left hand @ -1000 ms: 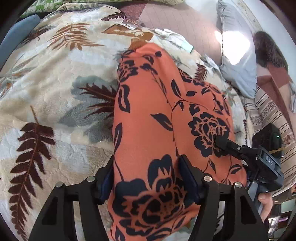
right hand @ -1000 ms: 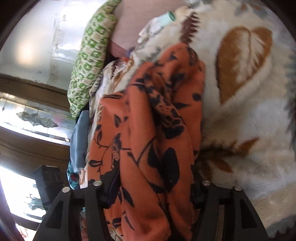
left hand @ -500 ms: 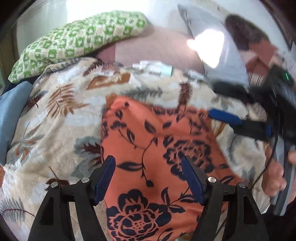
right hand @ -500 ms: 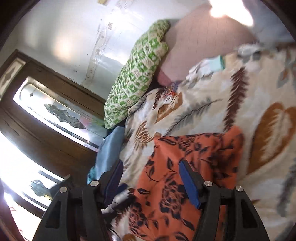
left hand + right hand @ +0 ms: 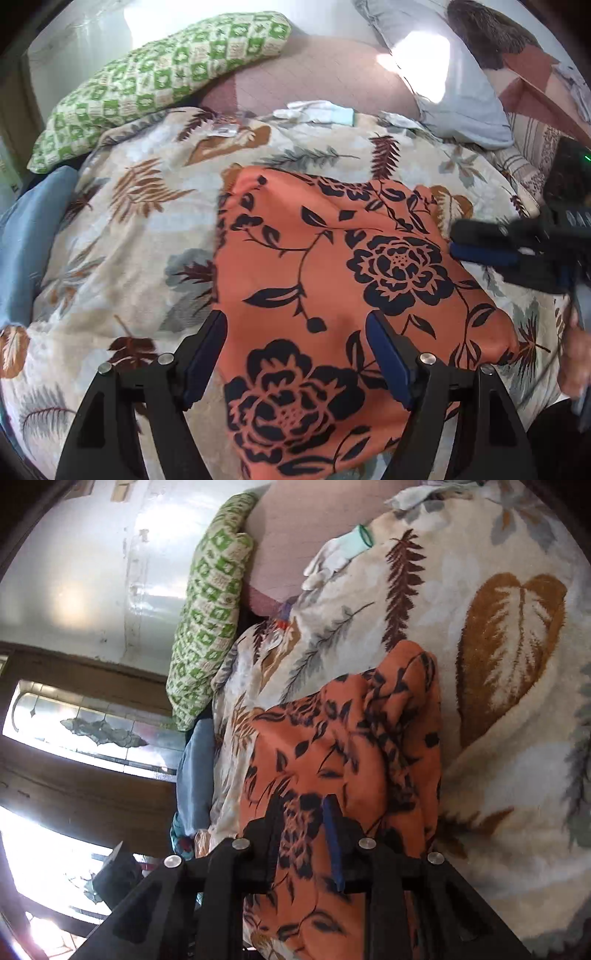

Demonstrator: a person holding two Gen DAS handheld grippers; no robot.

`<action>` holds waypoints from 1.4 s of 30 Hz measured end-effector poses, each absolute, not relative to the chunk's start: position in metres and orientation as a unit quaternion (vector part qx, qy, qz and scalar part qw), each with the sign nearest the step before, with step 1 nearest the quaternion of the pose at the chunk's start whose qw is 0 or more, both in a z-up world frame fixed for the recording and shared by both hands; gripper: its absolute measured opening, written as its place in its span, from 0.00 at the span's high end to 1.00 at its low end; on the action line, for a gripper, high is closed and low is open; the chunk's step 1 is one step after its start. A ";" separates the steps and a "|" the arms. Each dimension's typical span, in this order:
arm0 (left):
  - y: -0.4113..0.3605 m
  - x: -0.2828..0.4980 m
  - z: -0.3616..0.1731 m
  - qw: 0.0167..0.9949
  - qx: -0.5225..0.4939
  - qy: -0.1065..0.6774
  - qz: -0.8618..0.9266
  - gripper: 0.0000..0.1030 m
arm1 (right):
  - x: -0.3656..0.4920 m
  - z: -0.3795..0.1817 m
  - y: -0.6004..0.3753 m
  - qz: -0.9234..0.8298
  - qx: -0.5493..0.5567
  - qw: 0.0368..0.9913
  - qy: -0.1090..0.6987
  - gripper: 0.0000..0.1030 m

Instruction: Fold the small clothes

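- Orange floral garment (image 5: 332, 295) is lying spread on the leaf-print blanket (image 5: 129, 221), roughly centre of the bed, w/ its right edge bunching up into a ridge – prob. mid-fold, one side about to be carried over.
- Left gripper (image 5: 297, 354) is hovering just above the near part of the cloth, jaws opening wide, pads clear of the fabric – looks released, grasping nothing. Prob. staying out of the way while the other side works.
- Right gripper (image 5: 304, 843) is sitting at the garment's edge, jaws closing, w/ a fold of orange cloth running between the pads. Looks like it's pinching that fold, though the closing isn't finished, so grip isn't firm yet.
- In the left wrist view the right gripper is showing blurred at the cloth's right side, a hand (image 5: 574, 354) holding its handle.
- Count: 1 orange garment being worked on; 2 grippers; 1 green-check pillow (image 5: 166, 77) + 1 grey pillow (image 5: 443, 74) at the head; 1 blue cloth (image 5: 22, 240) at the left edge; 1 small white/mint item (image 5: 321, 110) lying beyond the blanket, maybe next in line.
- Pillows are lying well apart from the garment, leaving room for folding.
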State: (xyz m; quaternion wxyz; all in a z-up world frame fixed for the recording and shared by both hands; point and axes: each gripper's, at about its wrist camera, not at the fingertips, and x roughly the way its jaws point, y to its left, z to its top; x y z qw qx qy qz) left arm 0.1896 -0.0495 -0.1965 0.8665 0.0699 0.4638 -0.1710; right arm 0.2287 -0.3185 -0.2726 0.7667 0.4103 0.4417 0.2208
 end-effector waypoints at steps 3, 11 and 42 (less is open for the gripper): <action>-0.038 0.178 -0.192 0.874 0.067 0.457 -0.150 0.24 | 0.199 -0.259 -0.305 0.211 0.364 0.793 0.441 0.76; -0.019 0.170 -0.225 0.868 0.073 0.480 -0.107 0.19 | 0.159 -0.291 -0.265 0.155 0.239 0.831 0.478 0.78; -0.012 0.137 -0.129 0.932 0.070 0.354 -0.023 0.15 | 0.094 -0.168 -0.271 0.114 0.158 0.943 0.270 0.35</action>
